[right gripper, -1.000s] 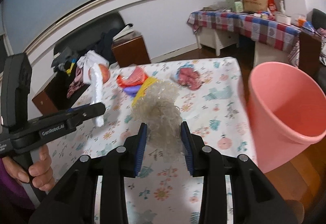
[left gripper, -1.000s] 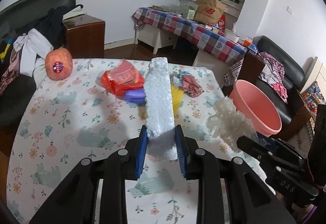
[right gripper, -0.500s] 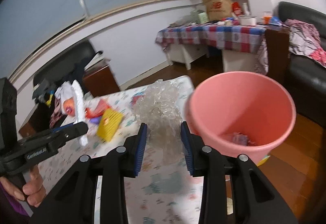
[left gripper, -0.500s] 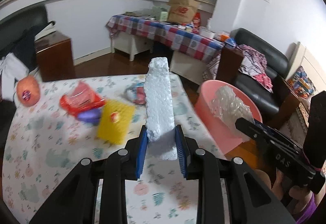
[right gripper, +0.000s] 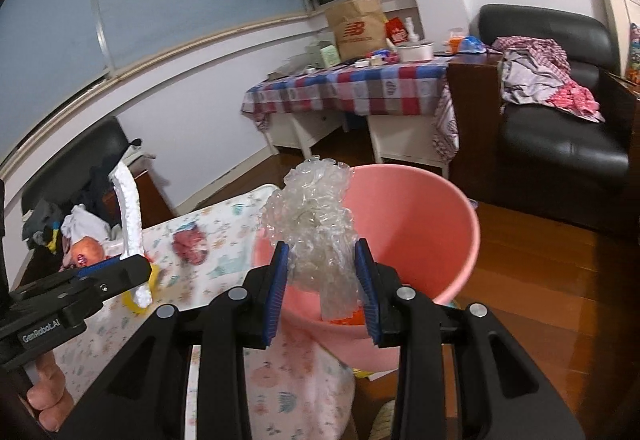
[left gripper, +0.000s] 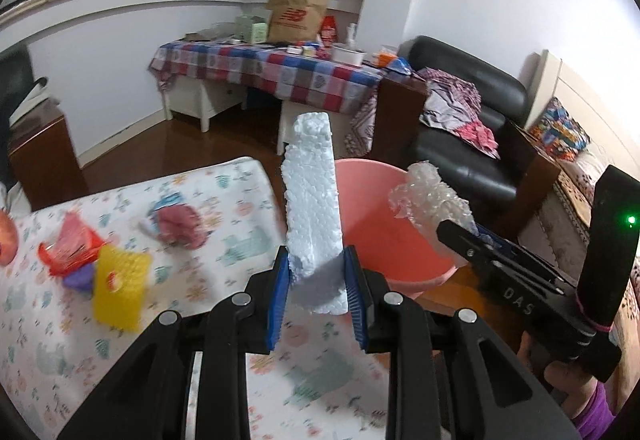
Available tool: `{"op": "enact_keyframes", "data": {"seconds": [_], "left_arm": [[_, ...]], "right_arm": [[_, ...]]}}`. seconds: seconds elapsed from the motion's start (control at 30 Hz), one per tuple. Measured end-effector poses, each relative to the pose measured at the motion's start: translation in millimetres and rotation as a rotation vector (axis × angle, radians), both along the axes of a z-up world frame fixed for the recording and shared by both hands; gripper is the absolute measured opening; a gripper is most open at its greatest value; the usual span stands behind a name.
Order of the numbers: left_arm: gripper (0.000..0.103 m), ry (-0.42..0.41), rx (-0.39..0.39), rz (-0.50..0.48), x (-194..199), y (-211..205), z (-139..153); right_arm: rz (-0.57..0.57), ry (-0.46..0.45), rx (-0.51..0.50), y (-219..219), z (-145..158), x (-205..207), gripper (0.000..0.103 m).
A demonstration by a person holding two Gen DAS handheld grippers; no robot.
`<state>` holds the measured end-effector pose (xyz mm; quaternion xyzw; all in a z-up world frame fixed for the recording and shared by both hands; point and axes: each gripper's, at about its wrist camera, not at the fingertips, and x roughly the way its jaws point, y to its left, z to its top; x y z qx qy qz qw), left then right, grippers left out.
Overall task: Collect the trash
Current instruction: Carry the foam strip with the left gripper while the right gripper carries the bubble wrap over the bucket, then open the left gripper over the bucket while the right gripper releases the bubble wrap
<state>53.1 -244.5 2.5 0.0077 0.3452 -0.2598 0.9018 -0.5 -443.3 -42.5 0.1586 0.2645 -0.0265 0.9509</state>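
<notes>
The left gripper (left gripper: pixel 316 288) clamps a foam strip (left gripper: pixel 314 208) upright; the right gripper (right gripper: pixel 322 292) pinches bubble wrap (right gripper: pixel 312 216) at the near rim of the pink bucket (right gripper: pixel 420 232), seemingly ready for dropping. More trash lies on the table (left gripper: pixel 224 232), left.

Two black plastic handheld grippers: the left gripper (left gripper: pixel 316 296) and right gripper (right gripper: pixel 322 288) both carry blue ribbed pads (right gripper: pixel 277 292) and silver screws (left gripper: pixel 241 299). White lettering marks their sides; a purple sleeve (left gripper: pixel 596 406) shows.
</notes>
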Motion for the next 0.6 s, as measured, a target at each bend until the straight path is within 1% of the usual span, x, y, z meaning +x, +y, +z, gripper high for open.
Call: {"op": "enact_keyframes", "data": {"seconds": [0.23,0.43,0.6], "left_arm": [[0.026,0.016,0.016,-0.049,15,-41,-7],[0.026,0.087,0.019,-0.044,34,-65,-25],[0.026,0.099,0.036,-0.044,46,-79,-37]], "right_arm": [[-0.019,0.022,0.016,-16,-11,9,0.034],[-0.028,0.052,0.028,-23,-23,15,0.034],[-0.031,0.068,0.037,-28,-30,21,0.034]]}}
